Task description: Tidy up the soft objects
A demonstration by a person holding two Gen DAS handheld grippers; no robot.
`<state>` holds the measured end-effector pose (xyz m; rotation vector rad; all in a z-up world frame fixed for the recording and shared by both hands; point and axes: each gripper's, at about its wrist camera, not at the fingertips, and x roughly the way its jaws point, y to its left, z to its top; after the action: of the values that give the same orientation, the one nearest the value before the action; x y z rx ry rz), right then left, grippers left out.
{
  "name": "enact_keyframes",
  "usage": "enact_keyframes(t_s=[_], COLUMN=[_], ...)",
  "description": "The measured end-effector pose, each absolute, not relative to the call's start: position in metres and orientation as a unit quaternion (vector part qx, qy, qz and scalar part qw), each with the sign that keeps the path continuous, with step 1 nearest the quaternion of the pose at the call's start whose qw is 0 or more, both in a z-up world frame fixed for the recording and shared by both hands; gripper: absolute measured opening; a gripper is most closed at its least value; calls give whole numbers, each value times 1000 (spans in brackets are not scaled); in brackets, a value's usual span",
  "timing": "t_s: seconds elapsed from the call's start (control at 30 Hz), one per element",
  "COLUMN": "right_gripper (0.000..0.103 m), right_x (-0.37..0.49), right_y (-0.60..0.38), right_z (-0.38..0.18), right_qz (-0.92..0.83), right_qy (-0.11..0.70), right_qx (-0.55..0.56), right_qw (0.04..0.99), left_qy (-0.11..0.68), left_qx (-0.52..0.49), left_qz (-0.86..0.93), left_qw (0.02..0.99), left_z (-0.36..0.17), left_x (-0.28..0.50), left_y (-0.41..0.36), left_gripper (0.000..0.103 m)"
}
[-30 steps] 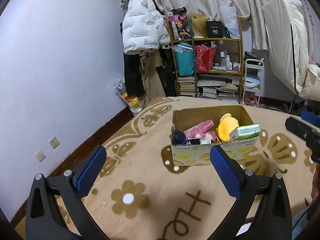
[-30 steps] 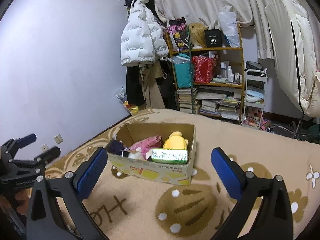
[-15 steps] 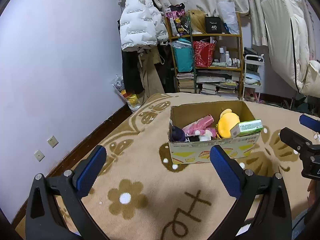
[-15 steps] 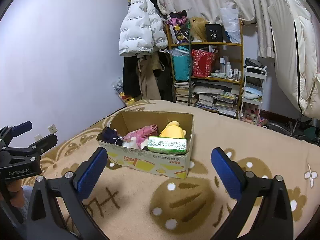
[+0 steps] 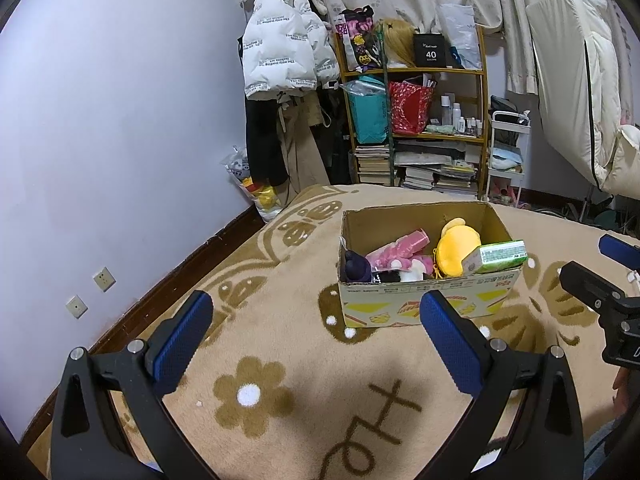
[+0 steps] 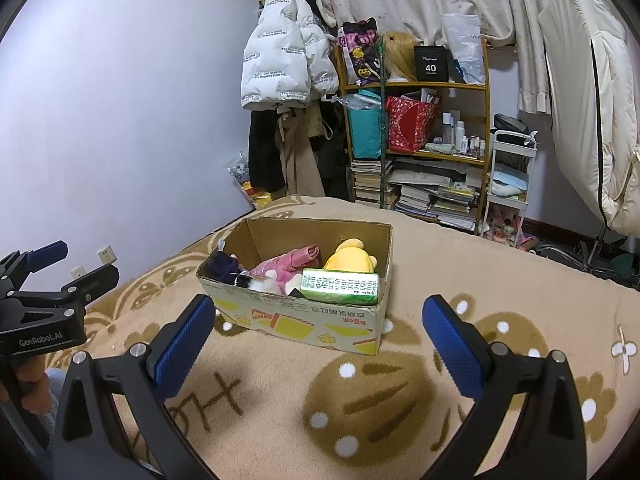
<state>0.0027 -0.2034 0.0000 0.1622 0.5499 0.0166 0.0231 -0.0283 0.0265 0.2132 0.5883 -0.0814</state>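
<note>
An open cardboard box point(image 5: 424, 304) point(image 6: 296, 320) stands on the beige patterned blanket. Inside lie a yellow plush point(image 5: 456, 250) point(image 6: 352, 258), a pink soft item point(image 5: 396, 250) point(image 6: 284, 264), a dark purple soft item point(image 5: 356, 266) point(image 6: 224, 266) and a green tissue pack point(image 5: 498, 256) point(image 6: 340, 286) leaning on the box's corner. My left gripper point(image 5: 316, 340) is open and empty, in front of the box and to its left. My right gripper point(image 6: 320, 340) is open and empty, just short of the box's front wall. Each gripper shows at the edge of the other's view.
The blanket point(image 5: 280, 320) covers a bed along the lilac wall point(image 5: 120, 140) on the left. Beyond it stand a cluttered shelf point(image 5: 432, 128), a coat rack with a white puffer jacket point(image 5: 284, 52), a white cart point(image 5: 508, 152) and a hanging quilt point(image 5: 580, 100).
Both grippers have drifted slightly, so the box sits a bit lower and closer in both views. Both stay open and empty. The box's contents have not moved.
</note>
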Motion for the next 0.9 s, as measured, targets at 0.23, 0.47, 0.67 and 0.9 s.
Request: enact_keyframes(t_s=[0.23, 0.47, 0.67, 0.9], right_gripper=[103, 103, 103, 103], right_x=[3, 2, 2, 1], right_y=[-204, -205, -206, -209], right_z=[0, 0, 0, 0], right_qz=[8, 7, 8, 6], right_qy=[271, 271, 270, 270], right_qx=[80, 81, 81, 83], right_qw=[959, 959, 959, 959], left_qy=[288, 290, 289, 290], left_qx=[105, 106, 110, 110], left_qz=[-40, -44, -43, -43], left_qw=[951, 950, 950, 950], left_z=[27, 27, 27, 26], left_x=[25, 26, 25, 25], left_y=[-24, -23, -24, -25], left_gripper=[102, 102, 102, 102])
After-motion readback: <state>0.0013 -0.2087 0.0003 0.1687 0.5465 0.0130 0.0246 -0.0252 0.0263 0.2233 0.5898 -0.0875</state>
